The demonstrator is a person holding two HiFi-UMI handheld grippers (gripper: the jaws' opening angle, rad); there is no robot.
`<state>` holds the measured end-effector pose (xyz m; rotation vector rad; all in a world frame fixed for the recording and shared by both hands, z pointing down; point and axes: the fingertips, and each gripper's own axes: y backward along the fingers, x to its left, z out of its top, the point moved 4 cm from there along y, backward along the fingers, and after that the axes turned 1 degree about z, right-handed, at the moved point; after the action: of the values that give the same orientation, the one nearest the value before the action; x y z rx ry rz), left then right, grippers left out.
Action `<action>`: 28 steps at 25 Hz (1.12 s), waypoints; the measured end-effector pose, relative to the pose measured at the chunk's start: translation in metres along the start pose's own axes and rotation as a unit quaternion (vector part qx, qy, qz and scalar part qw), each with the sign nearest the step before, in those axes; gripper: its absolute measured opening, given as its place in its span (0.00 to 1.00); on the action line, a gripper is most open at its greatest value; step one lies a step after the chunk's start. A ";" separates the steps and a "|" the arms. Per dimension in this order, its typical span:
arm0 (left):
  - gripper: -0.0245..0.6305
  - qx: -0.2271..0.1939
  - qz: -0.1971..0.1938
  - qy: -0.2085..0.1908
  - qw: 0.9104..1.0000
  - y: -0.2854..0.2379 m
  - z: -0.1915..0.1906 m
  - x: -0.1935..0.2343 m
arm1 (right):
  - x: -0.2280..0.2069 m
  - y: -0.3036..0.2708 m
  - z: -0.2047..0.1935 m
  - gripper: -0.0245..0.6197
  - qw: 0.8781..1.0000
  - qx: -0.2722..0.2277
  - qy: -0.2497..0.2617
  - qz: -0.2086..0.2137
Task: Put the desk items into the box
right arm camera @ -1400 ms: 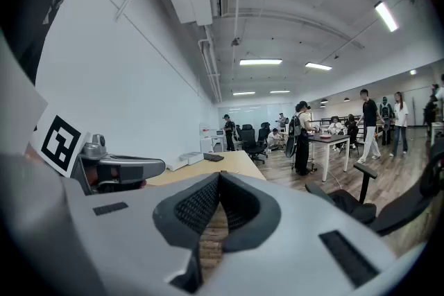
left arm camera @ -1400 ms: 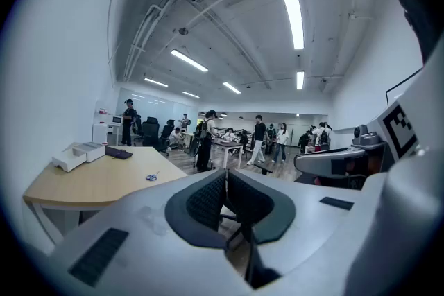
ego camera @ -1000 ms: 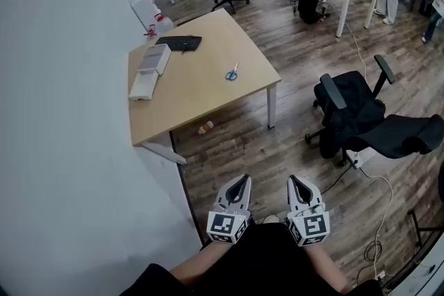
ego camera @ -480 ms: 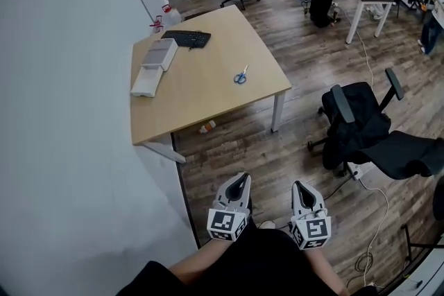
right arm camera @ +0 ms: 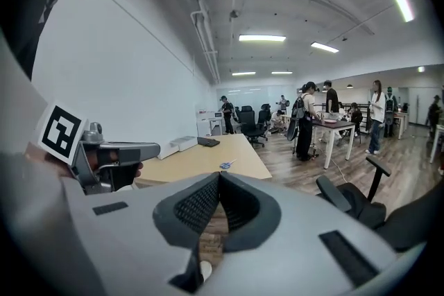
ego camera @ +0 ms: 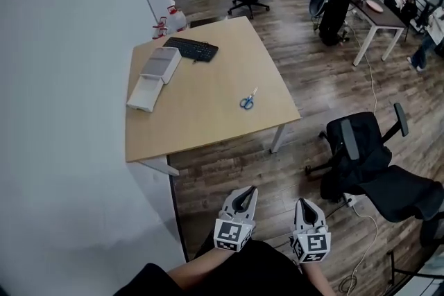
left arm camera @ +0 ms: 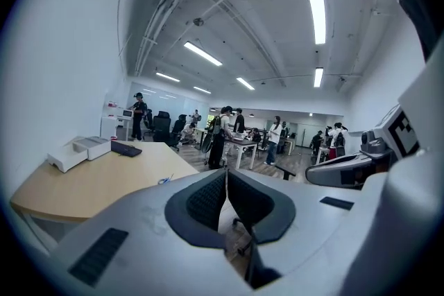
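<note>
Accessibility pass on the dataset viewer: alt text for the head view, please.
A person holds the left tool and right tool, both shut and empty, short of a wooden desk carrying blue scissors, a black keyboard and a white box.

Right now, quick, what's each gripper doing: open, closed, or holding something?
Grey two-jaw left gripper: closed, jaws together, holding nothing.
Grey two-jaw right gripper: closed, jaws together, holding nothing.
</note>
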<state>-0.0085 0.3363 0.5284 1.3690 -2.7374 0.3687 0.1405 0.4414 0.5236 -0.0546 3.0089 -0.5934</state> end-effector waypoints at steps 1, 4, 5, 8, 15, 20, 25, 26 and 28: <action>0.07 0.004 0.001 0.005 1.000 -0.009 0.001 0.009 | -0.002 -0.011 0.003 0.13 1.000 0.006 -0.002 -0.001; 0.07 0.015 -0.002 0.015 1.000 -0.033 0.006 0.035 | -0.006 -0.043 0.018 0.13 1.000 0.018 0.001 -0.002; 0.07 0.019 -0.004 0.016 1.000 -0.041 0.008 0.043 | -0.008 -0.054 0.025 0.13 1.000 0.018 0.002 -0.003; 0.07 0.023 -0.013 0.018 0.999 -0.062 0.017 0.069 | -0.010 -0.089 0.046 0.13 1.000 0.018 0.006 -0.004; 0.07 0.030 -0.026 0.028 0.999 -0.101 0.034 0.129 | -0.005 -0.158 0.082 0.13 0.999 0.027 0.015 -0.018; 0.07 0.029 -0.040 0.027 0.998 -0.127 0.046 0.164 | -0.004 -0.198 0.100 0.13 0.999 0.026 0.009 -0.036; 0.07 0.020 -0.036 0.024 0.999 -0.146 0.055 0.192 | -0.001 -0.225 0.106 0.13 0.999 0.028 0.004 -0.038; 0.07 0.020 -0.032 0.025 0.999 -0.148 0.057 0.196 | -0.001 -0.228 0.107 0.13 0.999 0.029 0.004 -0.036; 0.07 0.018 -0.027 0.027 0.999 -0.153 0.057 0.203 | -0.003 -0.238 0.107 0.13 0.999 0.028 0.003 -0.033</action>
<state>-0.0065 0.0762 0.5334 1.4165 -2.6566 0.4478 0.1573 0.1812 0.5150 -0.1505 3.0045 -0.6858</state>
